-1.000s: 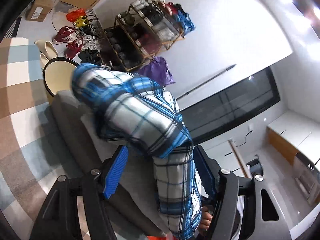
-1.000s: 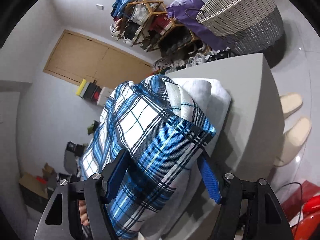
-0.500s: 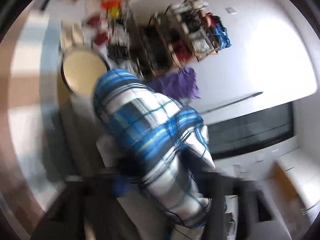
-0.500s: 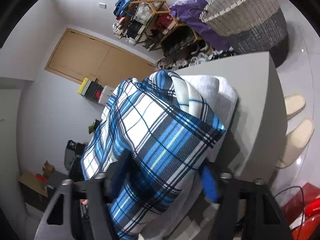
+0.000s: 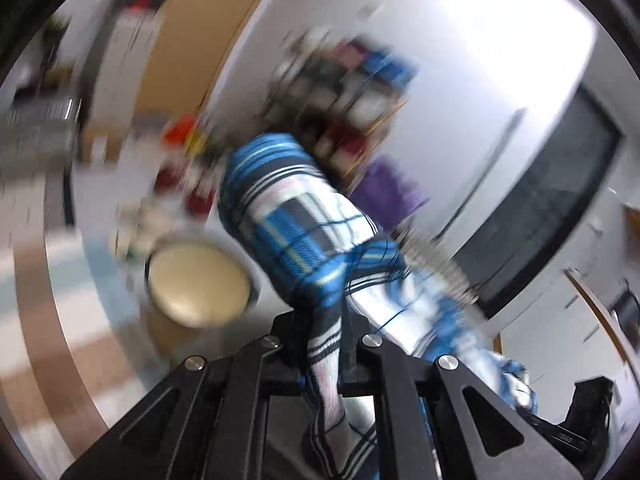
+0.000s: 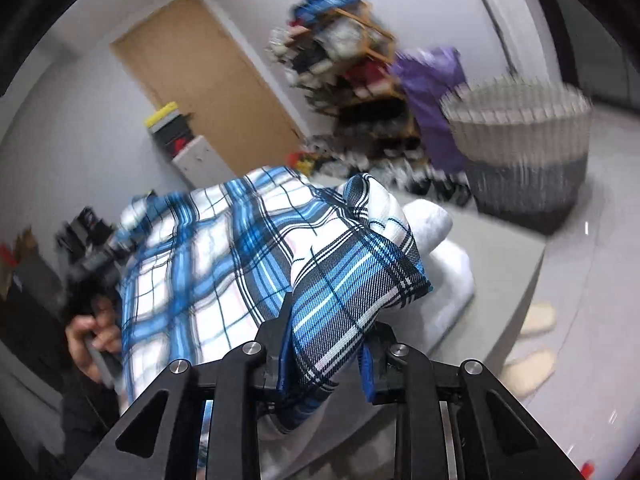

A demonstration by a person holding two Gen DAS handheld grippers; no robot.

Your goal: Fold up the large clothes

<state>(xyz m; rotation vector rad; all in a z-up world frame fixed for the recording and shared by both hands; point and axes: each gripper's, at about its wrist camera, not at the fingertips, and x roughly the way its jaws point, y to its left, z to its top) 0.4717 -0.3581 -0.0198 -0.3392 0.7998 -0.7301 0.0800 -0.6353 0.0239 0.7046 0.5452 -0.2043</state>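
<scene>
A blue and white plaid garment (image 6: 224, 264) is lifted over a grey table (image 6: 516, 280), above a folded white cloth (image 6: 444, 248). My right gripper (image 6: 326, 344) has a thick bunched corner of the garment between its blue pads (image 6: 368, 372); its jaws are closing and press on the cloth. In the blurred left wrist view my left gripper (image 5: 324, 332) is shut on a thin fold of the same garment (image 5: 296, 224), which trails off to the lower right. A person's hand (image 6: 90, 332) holds the left gripper at the garment's far side.
A woven basket (image 6: 520, 152) stands on the floor past the table, beside a purple bag (image 6: 432, 92) and a crowded shoe rack (image 6: 344, 60). Pale slippers (image 6: 538, 318) lie by the table's right edge. A wooden door (image 6: 208, 80) is behind.
Both grippers went from open around the plaid garment to closed on it. The left view swung fast and blurred. The right view rolled, and the garment rose off the white cloth.
</scene>
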